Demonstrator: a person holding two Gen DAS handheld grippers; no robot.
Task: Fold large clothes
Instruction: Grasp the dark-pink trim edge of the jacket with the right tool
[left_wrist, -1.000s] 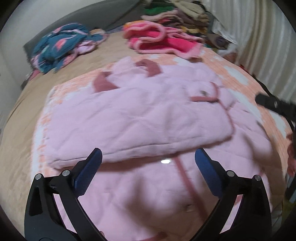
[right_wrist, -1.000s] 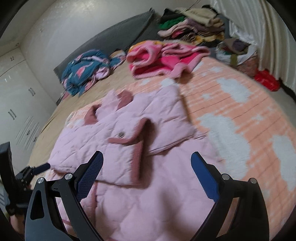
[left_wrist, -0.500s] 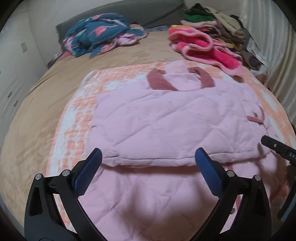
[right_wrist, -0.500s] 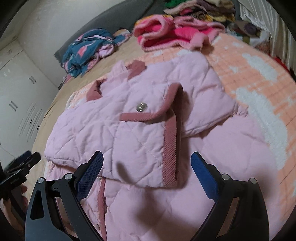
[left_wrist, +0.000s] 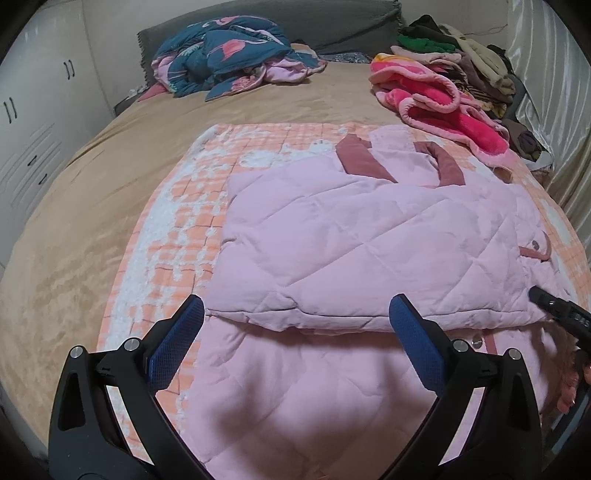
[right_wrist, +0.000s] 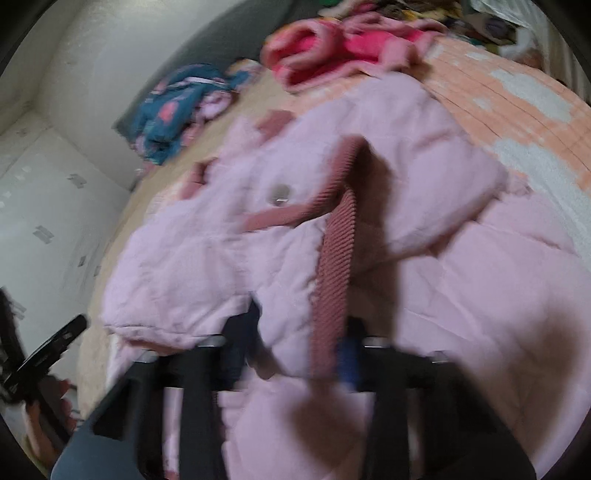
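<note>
A pink quilted jacket (left_wrist: 351, 251) with dark-rose ribbed trim lies partly folded on an orange-and-white blanket (left_wrist: 177, 236). My left gripper (left_wrist: 295, 325) hangs open just above the near fold edge, with nothing between its blue pads. In the blurred right wrist view, my right gripper (right_wrist: 295, 350) is closing its jaws on the jacket (right_wrist: 258, 258). They pinch the folded flap beside the ribbed trim strip (right_wrist: 332, 280), and a metal snap (right_wrist: 279, 192) shows farther up. The right gripper's tip (left_wrist: 554, 310) shows at the jacket's right edge, and the left gripper (right_wrist: 55, 343) at the far left.
A tan sheet (left_wrist: 74, 229) covers the bed. At the back lie a blue flamingo-print quilt (left_wrist: 229, 55), a bright pink fleece garment (left_wrist: 436, 107) and a pile of clothes (left_wrist: 461, 55). White cupboards (left_wrist: 33, 122) stand left, a pale curtain (left_wrist: 546, 92) right.
My right gripper came down onto the jacket, and its jaws went from wide apart to narrow around the trimmed flap. My left gripper slid along the near fold edge and stayed open.
</note>
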